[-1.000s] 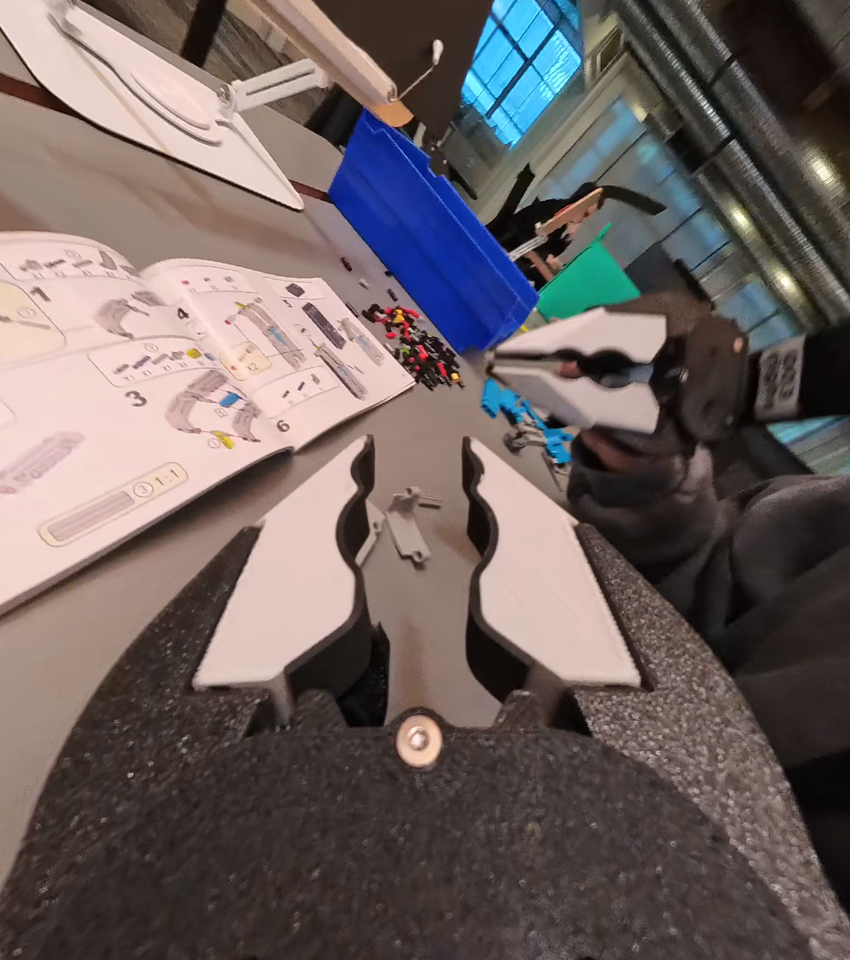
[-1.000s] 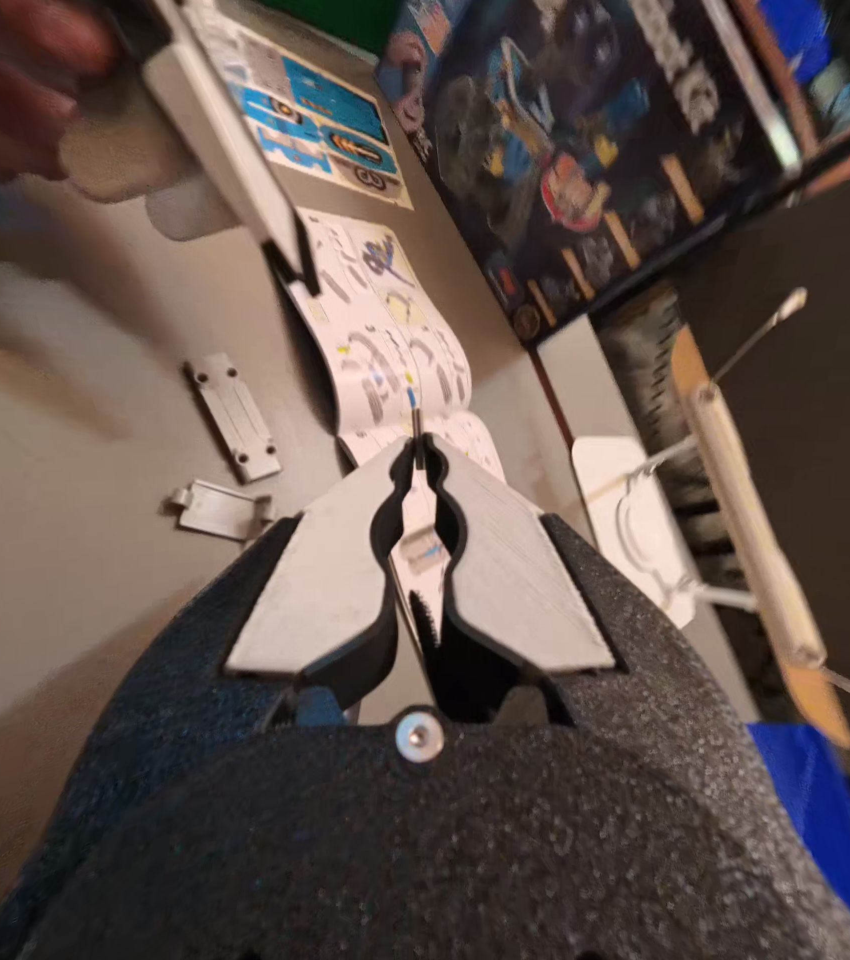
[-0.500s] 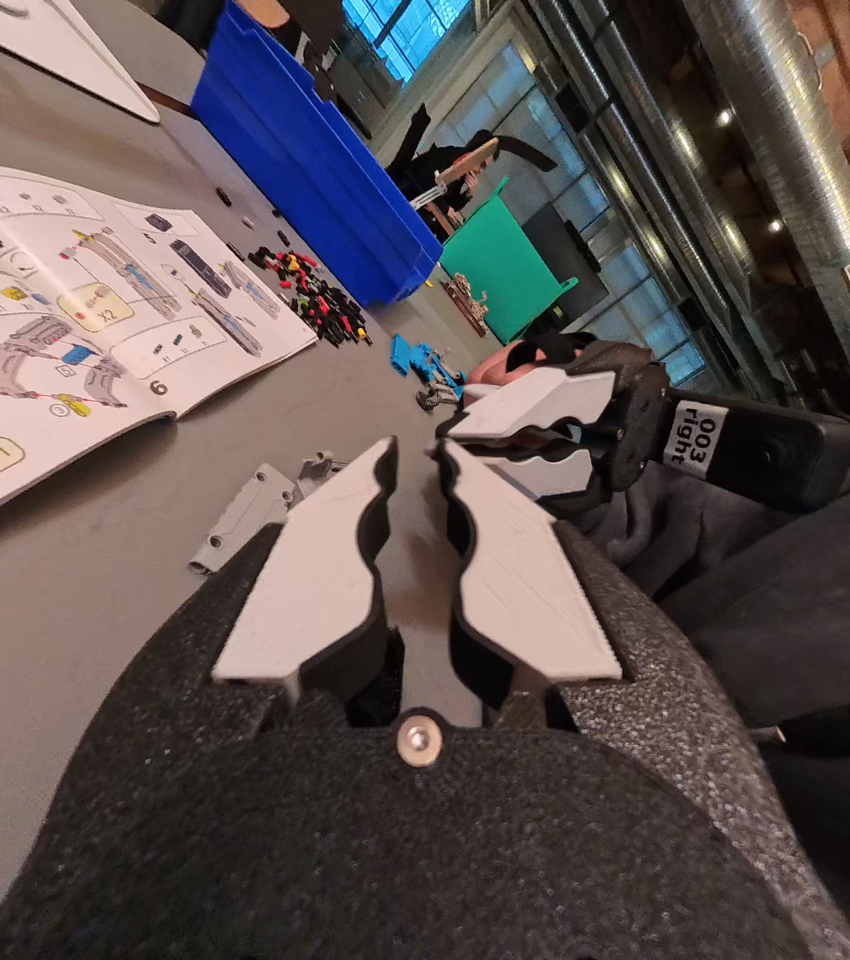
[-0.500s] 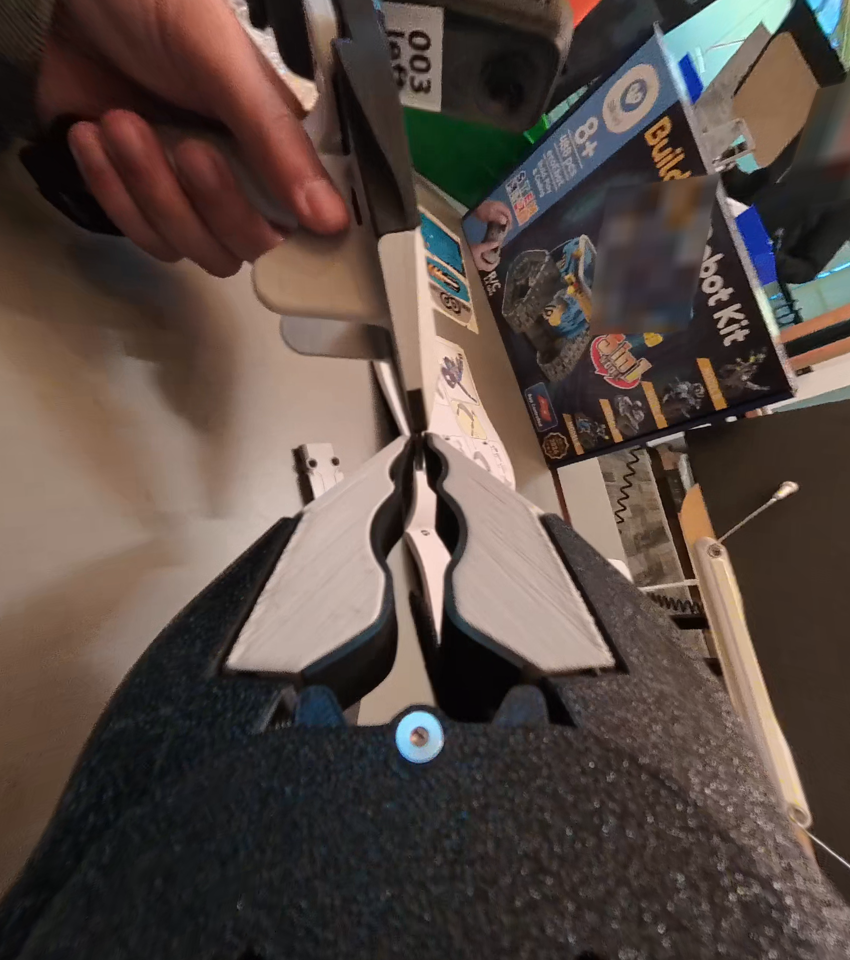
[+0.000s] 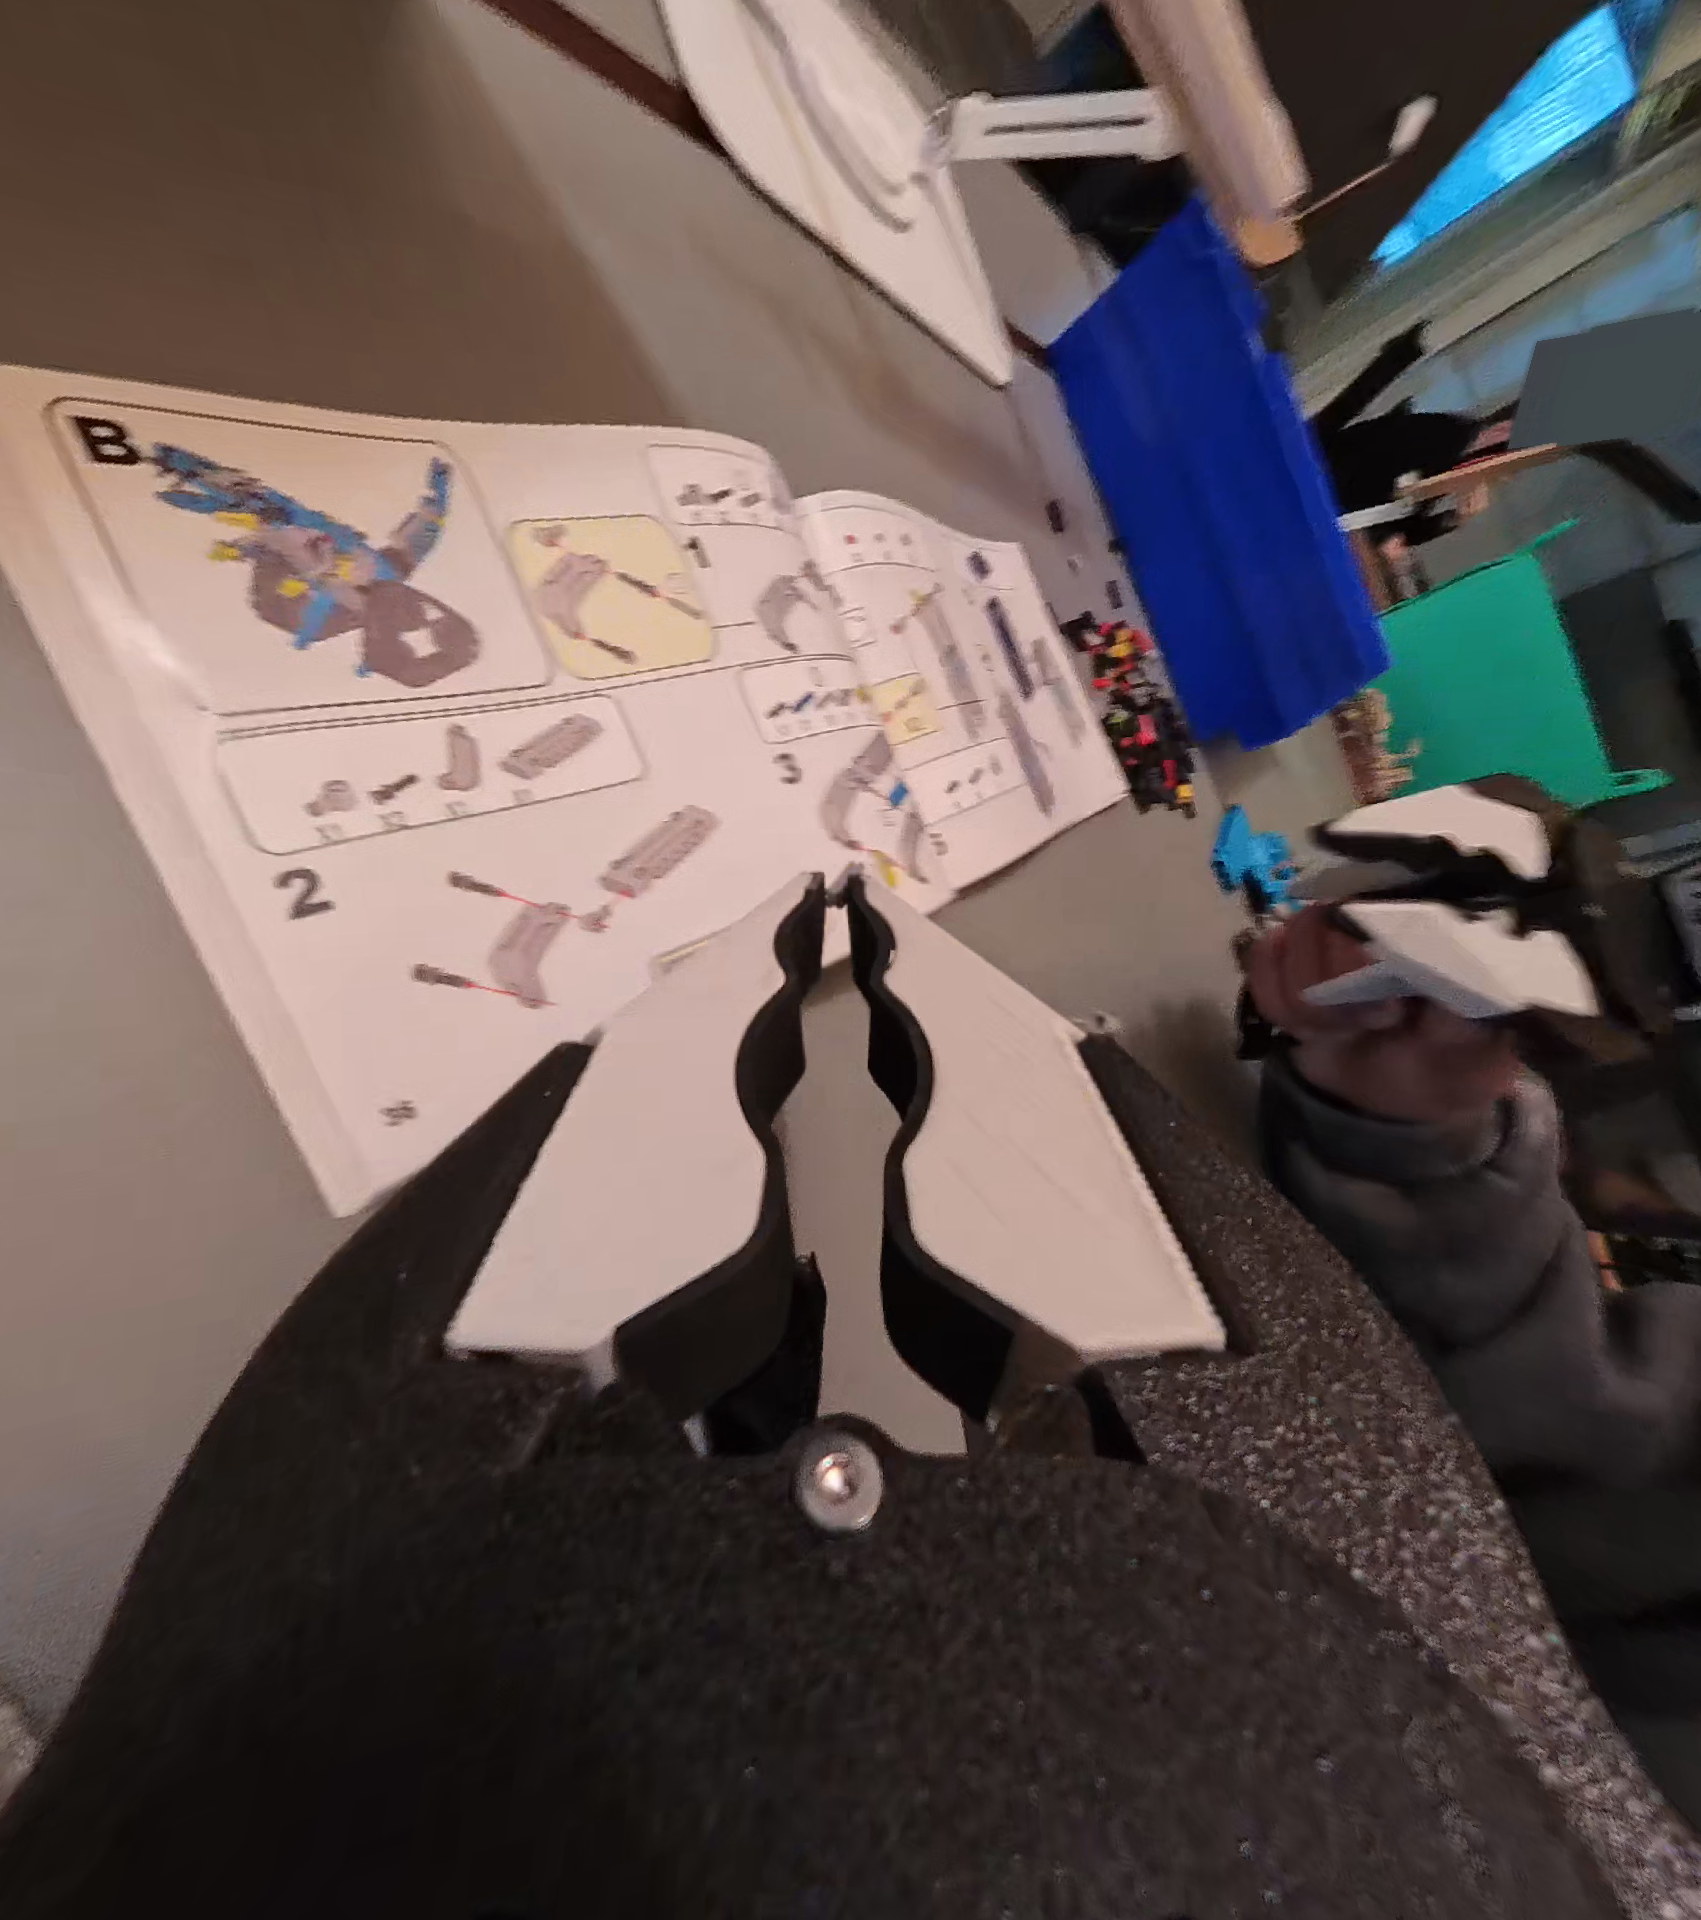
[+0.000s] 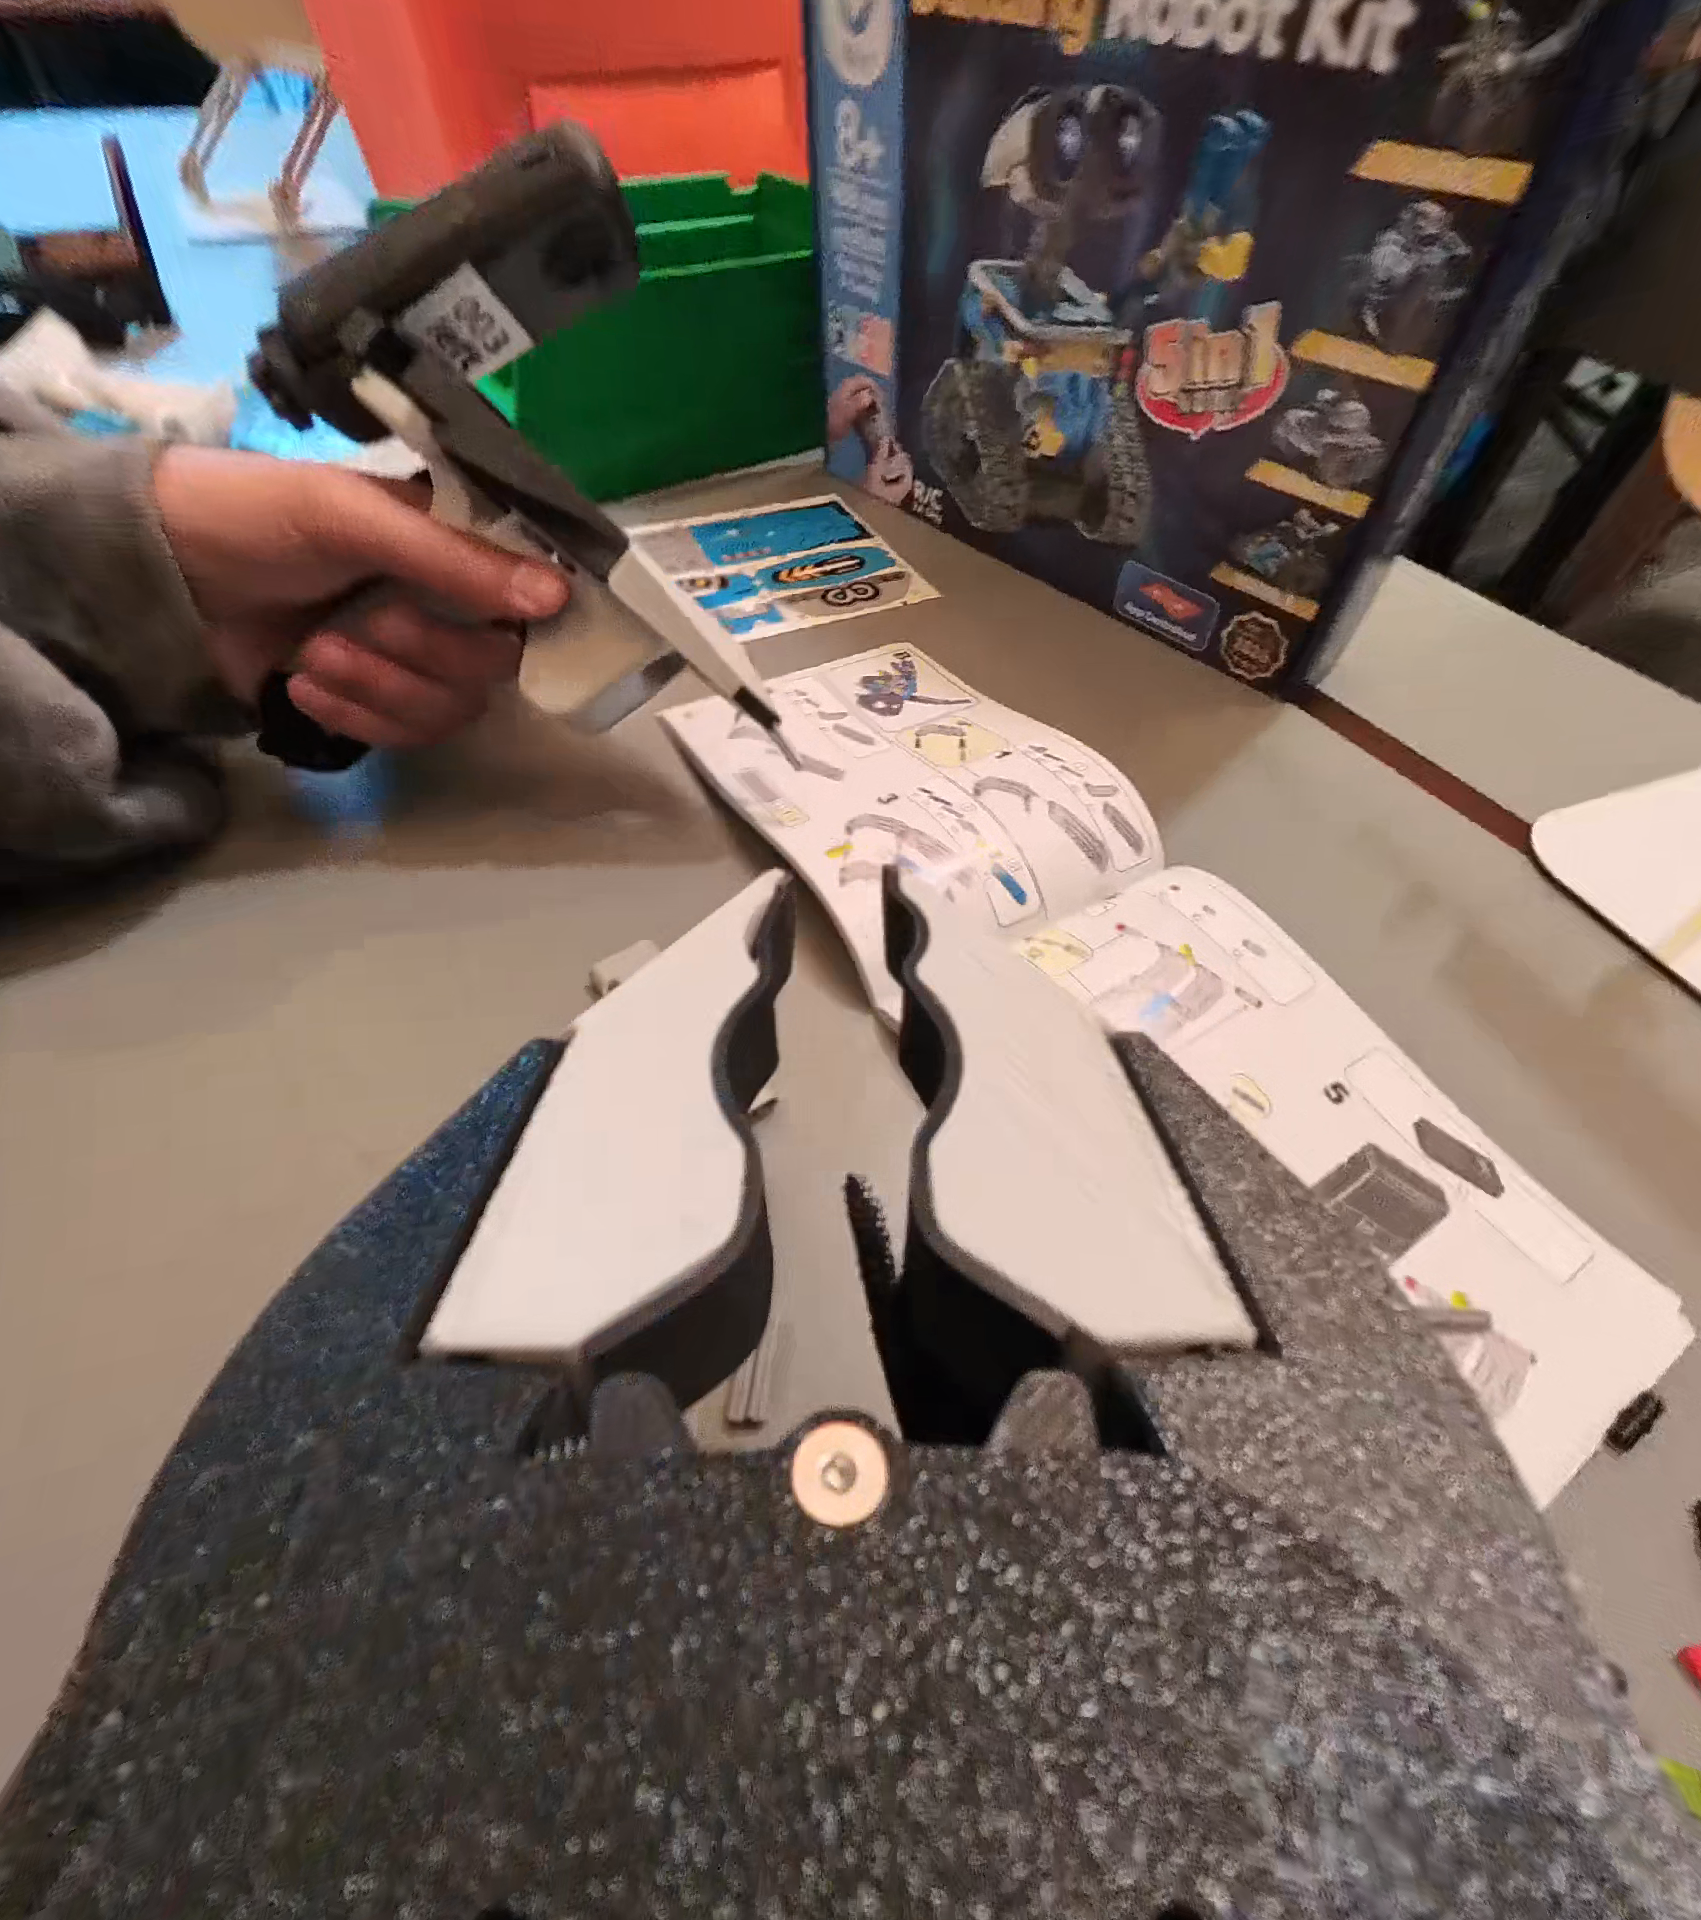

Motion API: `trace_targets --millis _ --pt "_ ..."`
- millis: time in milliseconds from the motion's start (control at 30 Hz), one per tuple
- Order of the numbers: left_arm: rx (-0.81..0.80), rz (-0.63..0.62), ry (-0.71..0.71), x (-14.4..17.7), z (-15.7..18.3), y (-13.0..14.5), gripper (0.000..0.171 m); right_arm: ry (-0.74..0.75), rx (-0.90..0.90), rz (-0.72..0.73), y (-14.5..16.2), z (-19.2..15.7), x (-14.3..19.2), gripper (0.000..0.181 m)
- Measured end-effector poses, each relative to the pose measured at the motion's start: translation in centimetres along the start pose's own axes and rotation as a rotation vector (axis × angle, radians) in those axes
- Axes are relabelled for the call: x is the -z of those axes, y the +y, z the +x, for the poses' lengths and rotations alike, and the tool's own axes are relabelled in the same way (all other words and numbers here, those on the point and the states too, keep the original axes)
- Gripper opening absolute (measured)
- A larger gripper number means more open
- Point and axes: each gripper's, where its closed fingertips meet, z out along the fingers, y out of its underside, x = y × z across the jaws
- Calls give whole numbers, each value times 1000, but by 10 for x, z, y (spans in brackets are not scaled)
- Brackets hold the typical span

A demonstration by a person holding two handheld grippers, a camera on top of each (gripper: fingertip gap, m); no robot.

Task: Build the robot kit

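Your left gripper has its jaws clenched on a thin dark pin over the booklet, mid-frame; grip it steadily. On your right gripper the jaws are released and empty.

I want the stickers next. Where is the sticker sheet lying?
In the right wrist view, the sticker sheet lies flat on the grey table, between the open instruction booklet and the green bin, left of the upright kit box.

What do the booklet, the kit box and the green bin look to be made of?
Booklet: thin matte paper; its pages curve at the fold. Kit box: printed cardboard, probably, with a slight sheen and sharp folded corners. Green bin: likely moulded plastic, uniform in colour with a stepped rim.
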Motion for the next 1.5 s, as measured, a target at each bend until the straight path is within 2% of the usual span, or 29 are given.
trace_targets --millis 133,200,267,400,467,533,633,733,867,1033,1267,1500 --pt "-46 -123 -102 -8 -10 10 3 14 -91 109 -17 12 13 15" --pt "-117 -153 -169 -6 -16 13 3 7 -100 118 -18 12 14 15" --pt "-220 -234 -212 -3 -18 19 3 13 -80 105 -15 11 12 15" --pt "-584 -431 -417 16 -37 14 3 -9 -49 77 -11 2 5 15" --pt "-811 -546 -410 16 -35 14 4 -19 -33 69 -10 -3 3 15" --pt "-971 -649 -366 13 -34 19 4 -22 -23 59 -8 -4 2 14" --pt "-1150 -695 -351 7 -35 12 4 -20 -19 36 -3 -4 0 14" --pt "-1169 -703 -299 3 -30 9 4 -19 -18 29 -1 -3 0 14" --pt "-1181 -735 -186 4 -24 19 4 -22 -16 12 2 -4 -2 14" --pt "-1132 -823 -195 7 -43 25 4 -33 -12 6 3 -6 -4 14" --pt "-1107 -786 -159 3 -36 23 8 -41 -5 -25 9 -8 -7 14" --pt "-1076 -790 -145 -1 -34 23 3 -52 0 -40 12 -11 -9 13"
